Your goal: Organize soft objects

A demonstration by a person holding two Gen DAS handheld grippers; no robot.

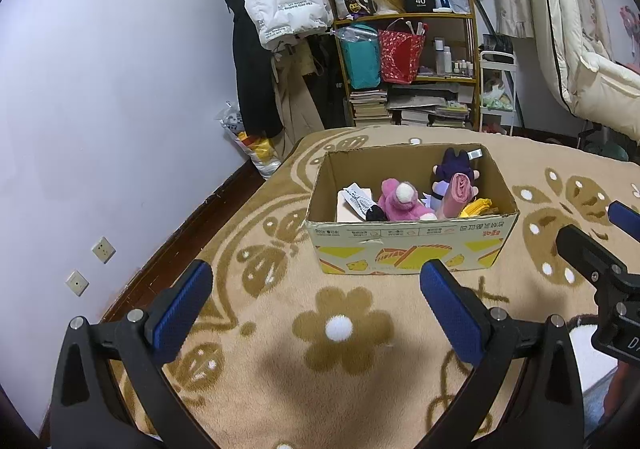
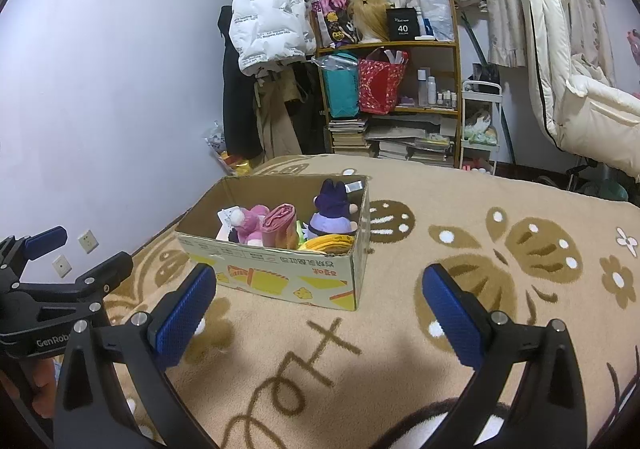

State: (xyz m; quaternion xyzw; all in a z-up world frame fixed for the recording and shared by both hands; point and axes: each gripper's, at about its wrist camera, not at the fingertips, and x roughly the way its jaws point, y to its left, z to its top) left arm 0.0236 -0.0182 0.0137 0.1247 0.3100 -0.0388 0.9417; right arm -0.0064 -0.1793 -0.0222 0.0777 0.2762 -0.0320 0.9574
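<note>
Plush toys (image 1: 400, 201) fill box (image 1: 408, 245) on floral blanket (image 1: 280, 349); both tongs (image 1: 316, 305) (image 2: 320, 309) wide, empty.

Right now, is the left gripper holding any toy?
No, the left gripper is open and empty above the blanket, short of the cardboard box.

Even, cool indoor light; soft shadows on blanket (image 1: 280, 369) at frame bottom; strong fisheye bending, dark corners; focus sharp.

An open cardboard box (image 1: 408, 245) holds a pink plush (image 1: 396, 201), purple plush (image 1: 454, 169), rolled pink cloth (image 1: 456, 195) and yellow cloth (image 1: 478, 207).
</note>
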